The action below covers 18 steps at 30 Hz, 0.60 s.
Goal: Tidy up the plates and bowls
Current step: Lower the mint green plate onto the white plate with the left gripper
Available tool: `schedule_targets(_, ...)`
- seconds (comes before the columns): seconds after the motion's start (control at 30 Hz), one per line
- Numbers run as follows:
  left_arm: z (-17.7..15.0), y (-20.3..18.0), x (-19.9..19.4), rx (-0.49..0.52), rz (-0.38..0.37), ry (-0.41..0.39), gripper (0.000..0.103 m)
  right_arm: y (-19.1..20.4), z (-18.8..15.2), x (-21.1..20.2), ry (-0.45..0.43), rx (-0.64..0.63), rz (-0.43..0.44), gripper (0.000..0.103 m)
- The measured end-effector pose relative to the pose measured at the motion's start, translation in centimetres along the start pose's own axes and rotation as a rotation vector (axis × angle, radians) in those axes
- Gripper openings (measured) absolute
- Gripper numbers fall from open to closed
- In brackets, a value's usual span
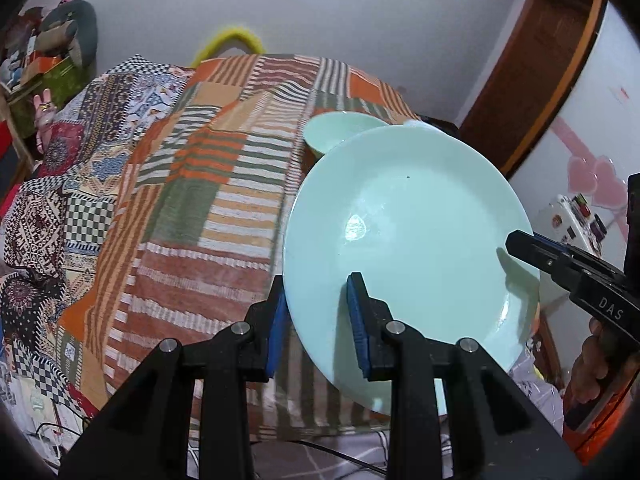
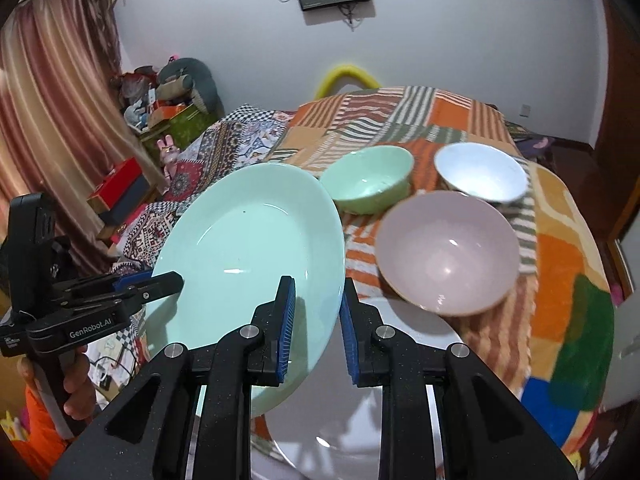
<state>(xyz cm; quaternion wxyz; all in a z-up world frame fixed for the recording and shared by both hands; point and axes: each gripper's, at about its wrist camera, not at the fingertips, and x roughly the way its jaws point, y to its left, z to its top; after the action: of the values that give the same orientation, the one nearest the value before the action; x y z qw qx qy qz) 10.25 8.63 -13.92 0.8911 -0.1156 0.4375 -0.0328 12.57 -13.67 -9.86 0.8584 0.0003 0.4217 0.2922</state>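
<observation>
- Currently, at the far left, the left claw (image 1: 316, 320) is clamping the near-left rim of the mint-green plate (image 1: 408, 232), one blue pad under the rim and the other lying on the plate's upper face.
- The plate is hanging in the air, tilted, above the patchwork-covered bench (image 1: 200, 184); it is touching nothing but the two claws.
- It is sitting between the two claws, so both hands are sharing its weight and neither is clearly nearer; the span from one grip to the other is running left to right across the plate.
- At the plate's right rim, the right claw (image 2: 316, 320) is pinching the edge, one pad on the upper face and the other on the underside.
- Both claws are pointing steeply downward and forward, with a hand showing below each handle.
- Beneath the right claw, a white plate (image 2: 340, 420) is lying flat on the bench, directly under the raised plate's near-right edge. This is probably the relation that matters: the mint plate looks meant to be lowered and levelled onto it, though that is only a judgement.
- Further right, a green bowl (image 2: 368, 184), a pink bowl (image 2: 448, 248) and a white bowl (image 2: 480, 172) are standing upright on the bench, close together, the pink one nearest and just beside the white plate.
- Any sideways swing to the right would be risking the pink bowl's rim.
</observation>
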Motion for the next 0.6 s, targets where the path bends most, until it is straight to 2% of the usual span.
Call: schedule_targets(0.6,-3.4,-4.6,3.6,0.091,-0.049,0.14,0.029,-4.4,-5.6,-2.2,0.051,0.152,-0.065,0.02)
